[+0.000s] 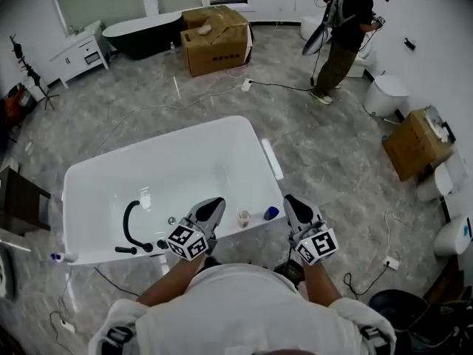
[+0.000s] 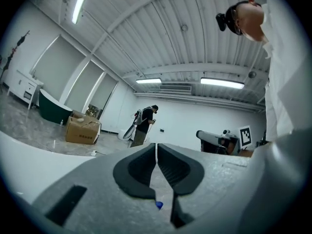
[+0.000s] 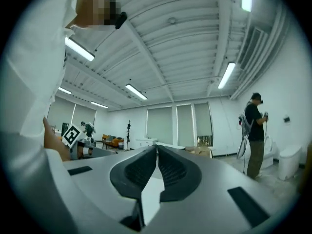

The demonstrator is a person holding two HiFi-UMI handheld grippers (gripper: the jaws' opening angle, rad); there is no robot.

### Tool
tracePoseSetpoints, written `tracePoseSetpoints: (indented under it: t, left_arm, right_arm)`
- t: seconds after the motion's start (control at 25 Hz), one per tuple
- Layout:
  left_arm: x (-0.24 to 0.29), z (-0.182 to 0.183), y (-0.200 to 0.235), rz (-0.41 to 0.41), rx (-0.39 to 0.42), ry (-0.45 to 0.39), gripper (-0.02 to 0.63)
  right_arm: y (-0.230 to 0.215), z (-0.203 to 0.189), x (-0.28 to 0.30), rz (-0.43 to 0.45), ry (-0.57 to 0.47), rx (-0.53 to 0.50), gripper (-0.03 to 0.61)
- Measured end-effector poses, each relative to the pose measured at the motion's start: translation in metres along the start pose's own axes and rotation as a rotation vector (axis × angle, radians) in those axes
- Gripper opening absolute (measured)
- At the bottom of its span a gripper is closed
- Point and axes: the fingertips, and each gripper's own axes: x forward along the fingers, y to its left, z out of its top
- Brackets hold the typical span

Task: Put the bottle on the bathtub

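Observation:
A white bathtub fills the middle of the head view, with a black faucet at its near left. A small pinkish bottle stands upright on the tub's near rim, and a blue-capped item sits just to its right. My left gripper hovers left of the bottle and my right gripper right of the blue item. Both are shut and hold nothing. In the left gripper view the left gripper has its jaws touching, with a blue speck below them. The right gripper also has its jaws meeting.
A person with a backpack stands at the far right. A cardboard box and a dark bathtub are at the back. Toilets and another box line the right side. Cables cross the floor.

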Motion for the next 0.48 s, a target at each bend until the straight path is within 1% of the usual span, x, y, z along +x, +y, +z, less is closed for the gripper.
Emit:
tracePoseSetpoints:
  t: [0.08, 0.16, 0.24, 0.28, 0.4, 0.48]
  left_arm:
    - [0.001, 0.017, -0.004, -0.027, -0.01, -0.019, 0.025]
    - [0.004, 0.035, -0.01, -0.054, 0.011, -0.033, 0.025]
    - [0.007, 0.053, -0.014, -0.061, 0.034, -0.028, 0.025]
    - [0.007, 0.058, -0.013, -0.042, 0.046, -0.013, 0.025]
    - [0.004, 0.067, 0.001, 0.082, 0.093, 0.037, 0.025]
    - [0.003, 0.074, 0.003, 0.105, 0.097, 0.03, 0.025]
  right_arm:
    - [-0.002, 0.029, -0.004, 0.028, -0.029, -0.062, 0.023]
    - [-0.006, 0.053, -0.011, 0.046, -0.061, -0.08, 0.023]
    - [-0.011, 0.07, -0.016, 0.025, -0.079, -0.096, 0.023]
    - [-0.014, 0.074, -0.018, 0.004, -0.082, -0.102, 0.023]
    - [-0.02, 0.076, -0.023, -0.066, -0.067, -0.106, 0.023]
    - [-0.025, 0.073, -0.026, -0.094, -0.049, -0.098, 0.023]
